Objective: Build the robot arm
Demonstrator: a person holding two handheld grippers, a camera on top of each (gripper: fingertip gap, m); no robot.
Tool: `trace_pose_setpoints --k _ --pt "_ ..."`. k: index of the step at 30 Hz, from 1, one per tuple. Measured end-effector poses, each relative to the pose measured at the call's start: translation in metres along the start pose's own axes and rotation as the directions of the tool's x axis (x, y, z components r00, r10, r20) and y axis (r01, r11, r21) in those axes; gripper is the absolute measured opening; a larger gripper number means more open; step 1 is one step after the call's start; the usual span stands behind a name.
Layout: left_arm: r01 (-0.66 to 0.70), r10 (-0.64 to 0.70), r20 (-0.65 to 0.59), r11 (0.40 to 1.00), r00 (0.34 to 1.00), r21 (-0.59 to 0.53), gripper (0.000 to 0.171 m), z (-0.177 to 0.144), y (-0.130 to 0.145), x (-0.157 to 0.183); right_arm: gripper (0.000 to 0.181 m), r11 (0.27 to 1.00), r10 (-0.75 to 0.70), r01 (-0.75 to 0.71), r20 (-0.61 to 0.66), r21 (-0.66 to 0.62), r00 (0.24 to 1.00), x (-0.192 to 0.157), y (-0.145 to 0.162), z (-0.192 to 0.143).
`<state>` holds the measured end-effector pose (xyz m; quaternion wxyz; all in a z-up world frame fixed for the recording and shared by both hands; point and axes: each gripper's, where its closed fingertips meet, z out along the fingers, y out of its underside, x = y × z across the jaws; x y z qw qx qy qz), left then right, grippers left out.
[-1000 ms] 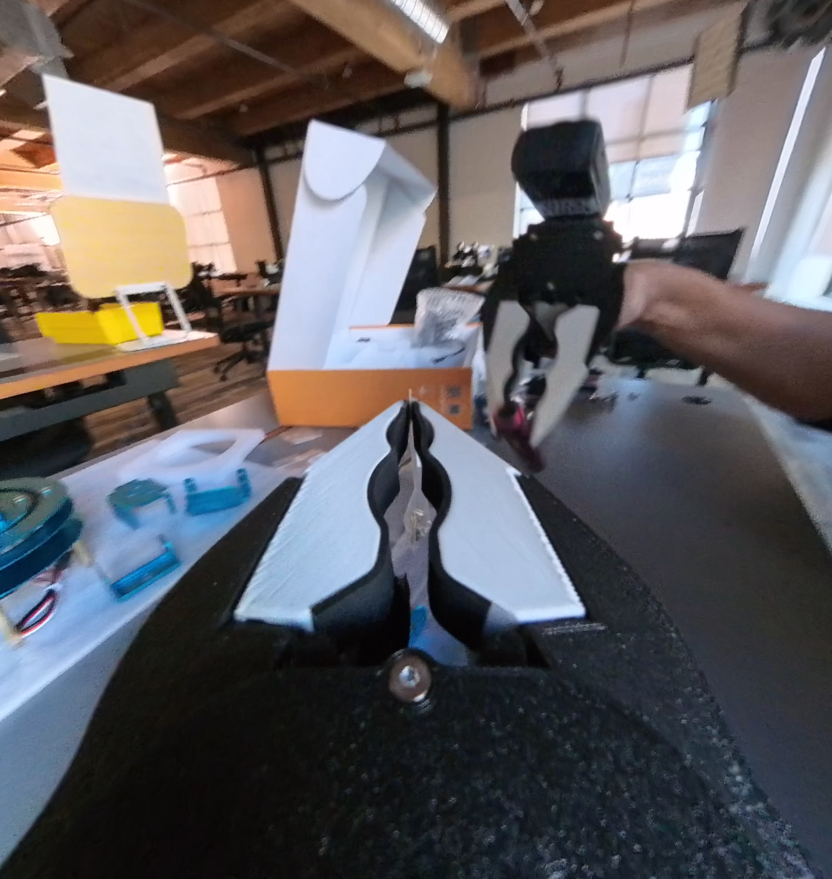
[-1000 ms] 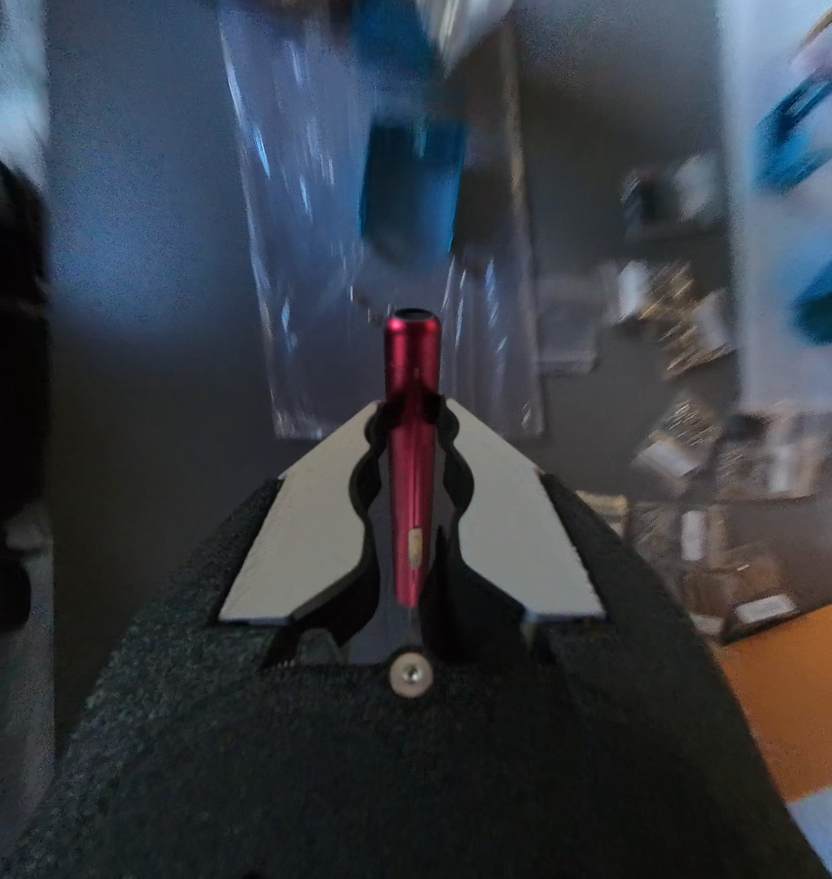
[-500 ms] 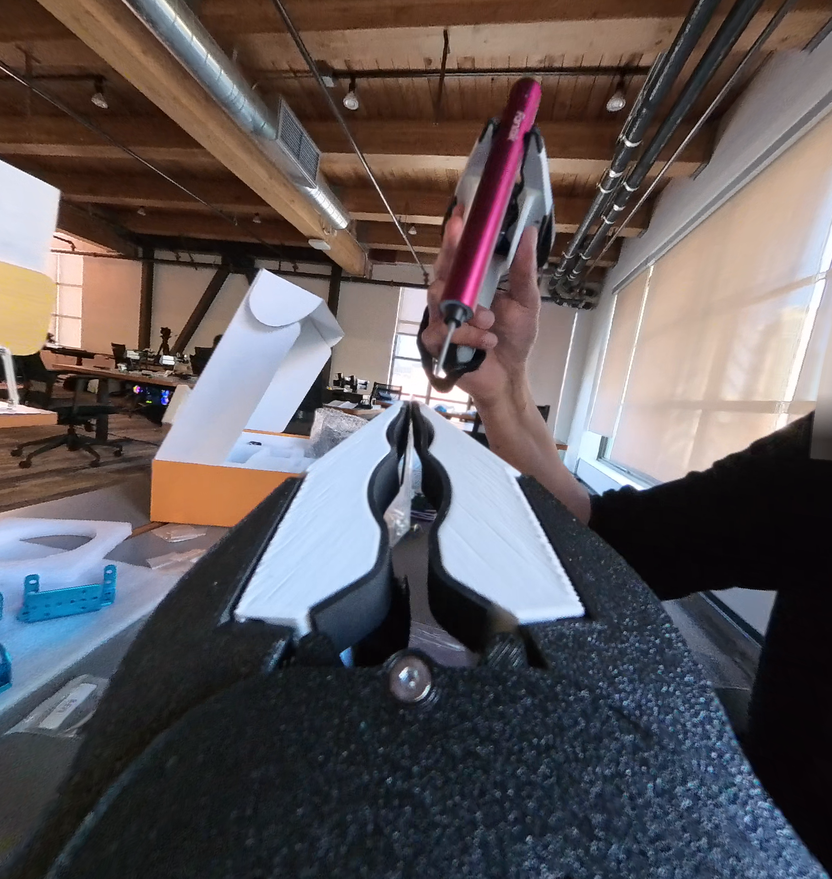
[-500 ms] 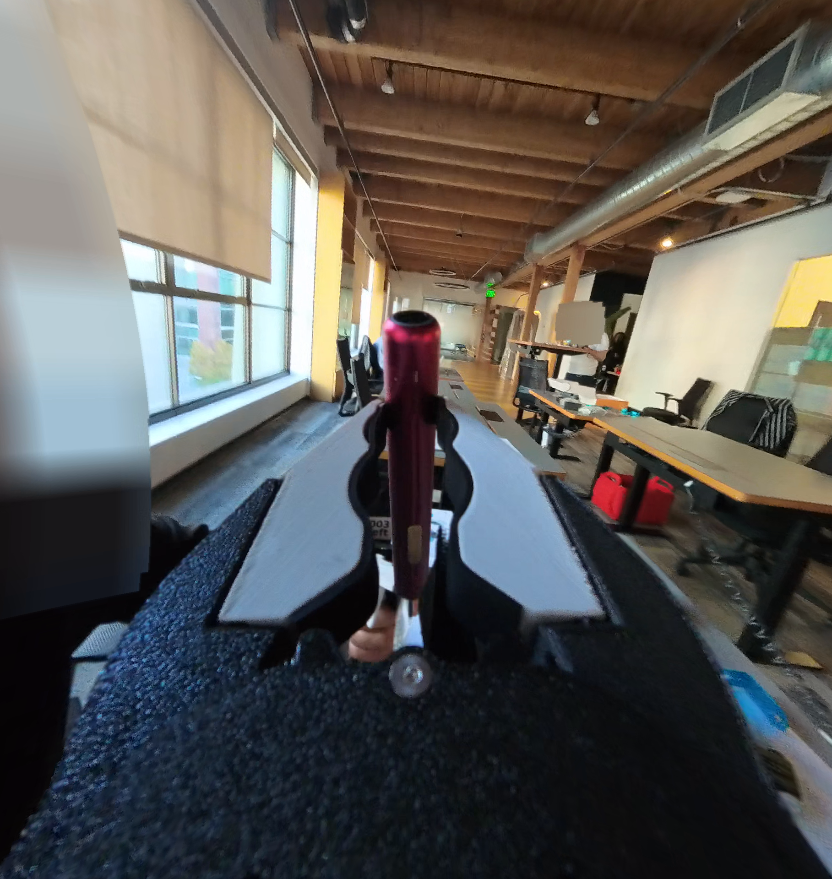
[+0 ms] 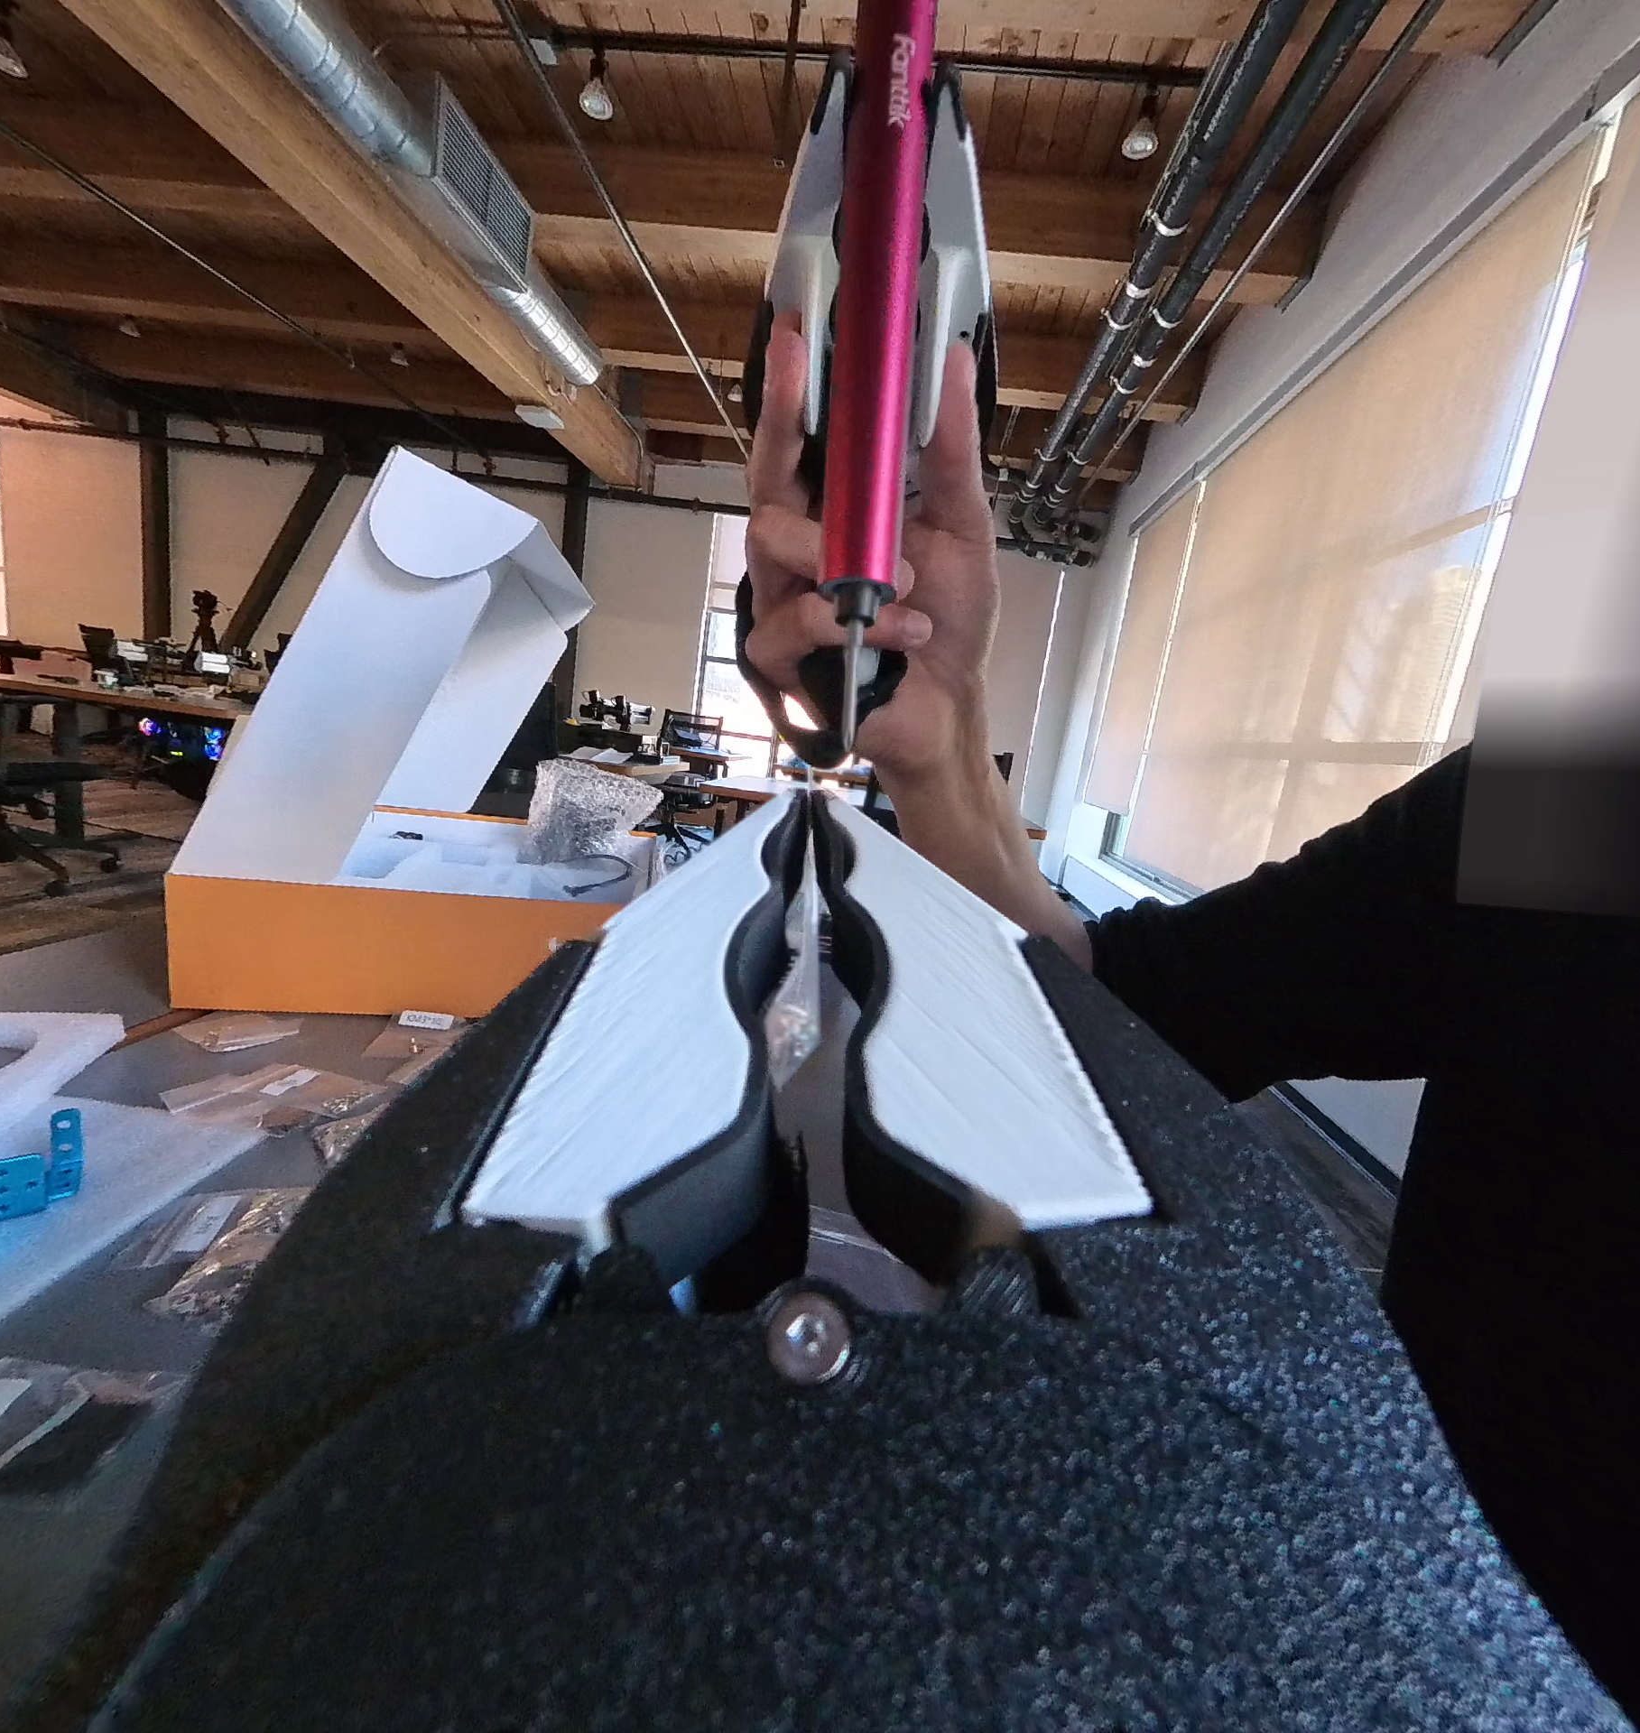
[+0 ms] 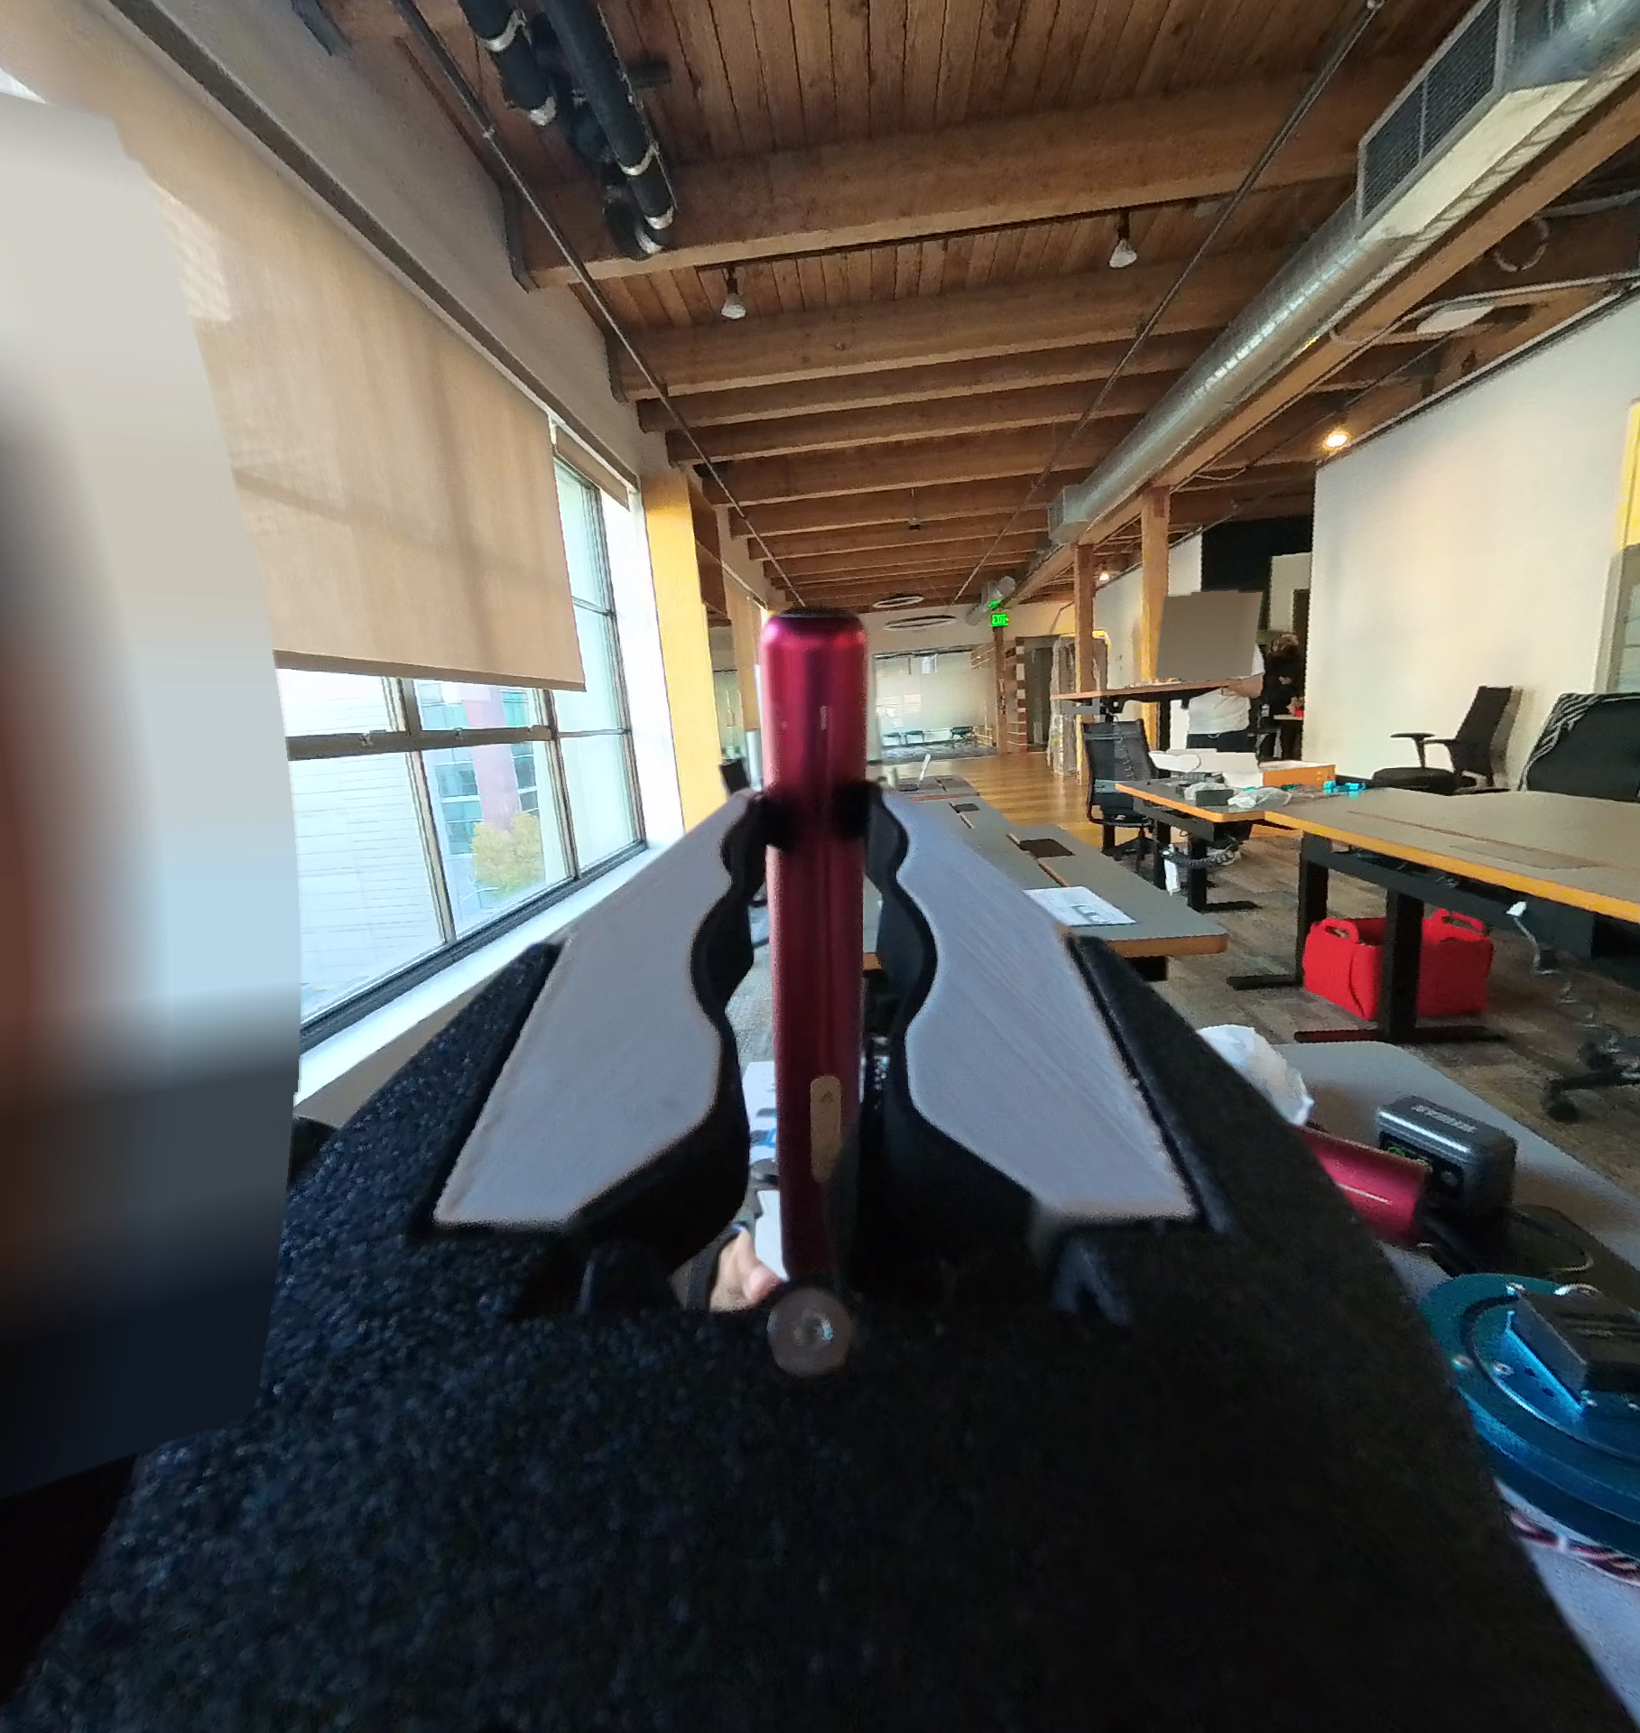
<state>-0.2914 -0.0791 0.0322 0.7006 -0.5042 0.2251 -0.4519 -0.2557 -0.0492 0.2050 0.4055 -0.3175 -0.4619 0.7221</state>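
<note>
Pinching a small clear bag (image 5: pixel 795 1017) in my left tongs (image 5: pixel 808 799), shut tight. My right tongs (image 6: pixel 814 808) clamp a red screwdriver (image 6: pixel 814 938) upright, its bit pointing down just above the left tips, with an orange box (image 5: pixel 347 947) behind.

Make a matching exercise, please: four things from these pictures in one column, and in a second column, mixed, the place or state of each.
Things
1. red electric screwdriver
2. small clear plastic bag
3. orange box with white lid
4. blue metal bracket

Places or states
A. lying on white foam at the left edge
B. pinched between the left gripper's fingers
C. standing open on the table
D. held by the right gripper, bit pointing down

Pairs: 1-D, 2-B, 3-C, 4-A
</note>
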Motion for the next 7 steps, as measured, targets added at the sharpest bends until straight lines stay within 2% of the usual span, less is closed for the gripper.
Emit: trace_pose_setpoints --k 7 --pt "0.002 -0.002 -0.008 1.000 1.000 -0.009 0.000 0.002 0.002 0.003 0.019 1.000 -0.003 0.003 -0.003 -0.030 1.000 -0.001 0.012 0.008"
